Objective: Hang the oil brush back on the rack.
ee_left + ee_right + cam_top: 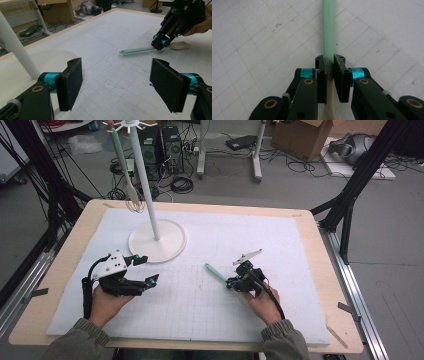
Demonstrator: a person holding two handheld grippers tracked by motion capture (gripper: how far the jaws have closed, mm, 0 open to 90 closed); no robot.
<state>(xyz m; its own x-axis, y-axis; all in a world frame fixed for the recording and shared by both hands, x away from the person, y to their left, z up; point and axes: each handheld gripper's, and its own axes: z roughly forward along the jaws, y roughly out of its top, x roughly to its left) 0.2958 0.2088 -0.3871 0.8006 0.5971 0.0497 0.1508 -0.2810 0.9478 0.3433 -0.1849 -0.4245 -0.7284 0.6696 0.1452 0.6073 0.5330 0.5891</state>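
A utensil with a mint-green handle (216, 271) and a cream head (180, 45) lies flat on the white gridded mat (280, 250). My right gripper (231, 282) is shut on the green handle (329, 37) close to the head, its pads (339, 75) squeezing it from both sides just above the mat. In the left gripper view the right gripper (160, 45) pinches the handle (140, 50) at the far right. My left gripper (147, 269) hovers open over the mat beside the stand's base, with nothing between its pads (71, 82).
A white stand (145, 180) with a round base (157, 242) rises at the mat's back left; a second green-handled utensil (122, 160) hangs from its top hooks. The wooden table edge (320, 285) frames the mat. Cables, boxes and black frame legs lie beyond.
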